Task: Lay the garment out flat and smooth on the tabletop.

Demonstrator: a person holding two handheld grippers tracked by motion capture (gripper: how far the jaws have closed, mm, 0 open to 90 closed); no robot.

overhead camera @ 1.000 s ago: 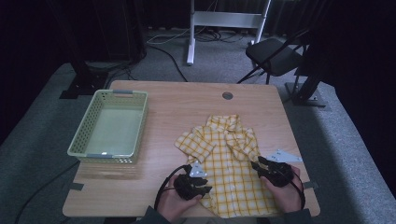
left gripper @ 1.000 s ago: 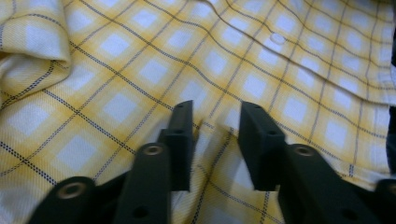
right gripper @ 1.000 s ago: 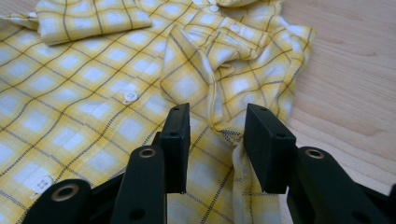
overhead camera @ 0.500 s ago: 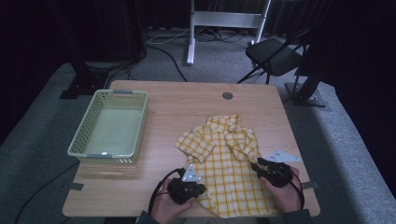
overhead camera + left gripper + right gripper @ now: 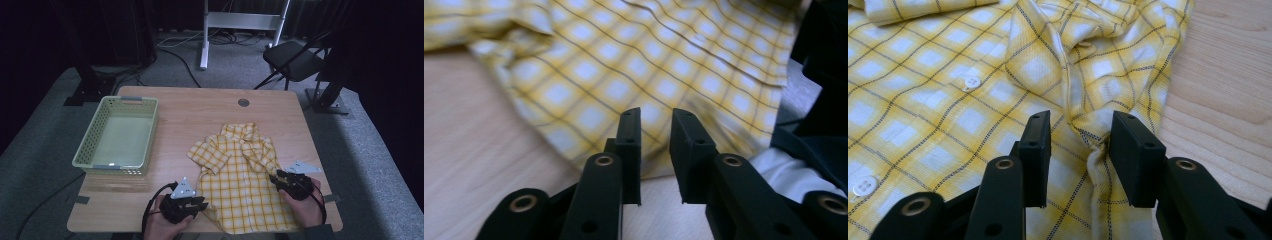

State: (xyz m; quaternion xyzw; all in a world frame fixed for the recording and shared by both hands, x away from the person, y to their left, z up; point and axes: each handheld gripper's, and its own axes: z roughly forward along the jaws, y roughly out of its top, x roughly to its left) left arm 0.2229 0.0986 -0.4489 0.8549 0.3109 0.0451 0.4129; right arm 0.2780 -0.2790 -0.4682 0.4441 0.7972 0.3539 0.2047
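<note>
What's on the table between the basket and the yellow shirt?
Nothing: the high view shows bare wooden table between the basket and the shirt.

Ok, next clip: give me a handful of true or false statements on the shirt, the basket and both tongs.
1. The yellow checked shirt lies on the wooden table. True.
2. The green basket holds a folded shirt. False: nothing lies in it.
3. The left tongs are shut on the hem. False: their jaws stand apart, just short of the shirt's edge.
4. The right tongs are open, with a bunched fold of shirt between the jaws. True.
5. The basket sits to the right of the shirt in the high view. False: it sits to its left.
</note>
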